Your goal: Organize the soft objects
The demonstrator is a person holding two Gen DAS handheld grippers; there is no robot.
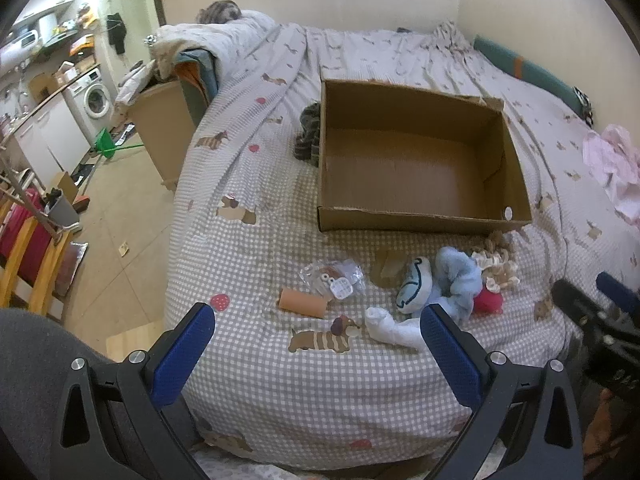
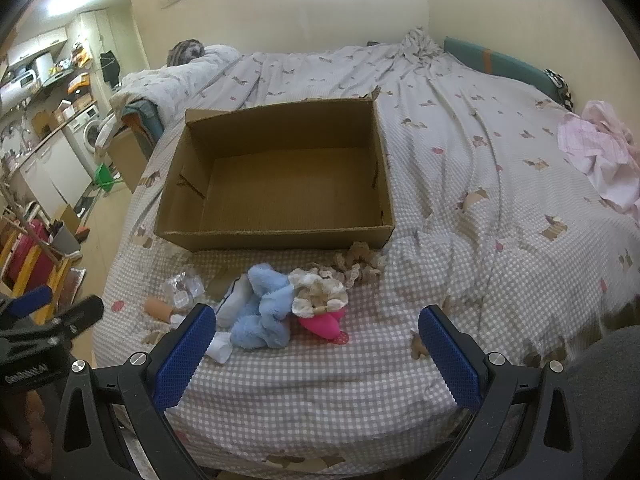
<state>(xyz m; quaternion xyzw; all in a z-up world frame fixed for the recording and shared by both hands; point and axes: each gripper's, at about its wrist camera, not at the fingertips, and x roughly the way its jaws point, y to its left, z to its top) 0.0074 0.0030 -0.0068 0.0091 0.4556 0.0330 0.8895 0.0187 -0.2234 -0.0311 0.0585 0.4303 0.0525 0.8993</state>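
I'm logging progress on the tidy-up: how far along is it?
Barely started. Done: nothing; the box is empty. In hand: nothing; the left gripper and right gripper are both open above the bed. Left: the blue scrunchie, cream scrunchie, pink item, white sock and orange roll lie before the box.

White lettering runs along the black body of the left gripper [image 2: 48,312] where it shows at the left edge of the right wrist view, but it is too blurred to read with any certainty. No other text, label, brand or number can be read on anything else in view.
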